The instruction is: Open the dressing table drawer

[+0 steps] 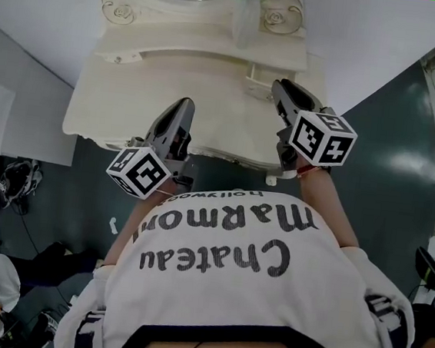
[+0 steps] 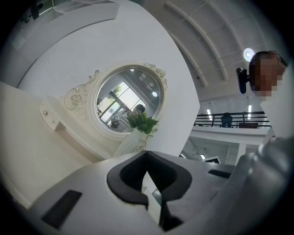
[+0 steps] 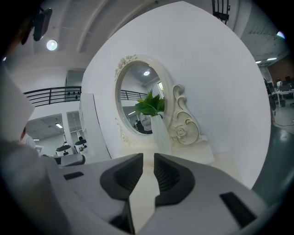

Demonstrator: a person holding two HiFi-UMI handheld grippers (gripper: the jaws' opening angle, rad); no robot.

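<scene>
**Step in hand.** At the left, we hold the left tool (image 2: 146, 153) by the front edge of the dressing table (image 1: 132, 106). It is clenched tip to tip and holds nothing. At the right, the right tool (image 3: 148, 158) sits over the right front part of the table. Its jaws are released, with a narrow gap between them, and it is also empty. We see neither tool touching the furniture.

We judge that this fits two stages: tools arriving at a drawer that is shut, or tools clear of a drawer that is already out. No view shows the drawer front, so the next move cannot be fixed until it is in sight.

**Condition of the drawer.** In the head view the overhang of the table top hides anything below the front edge. Both gripper views look across the top instead. A small knob (image 1: 120, 59) shows on the raised tier at the left, but we cannot tell whether it belongs to the drawer.

The table is cream-white with carved scrolls. It carries an oval mirror (image 2: 128, 103) and a vase (image 3: 158, 133) of green leaves.
</scene>
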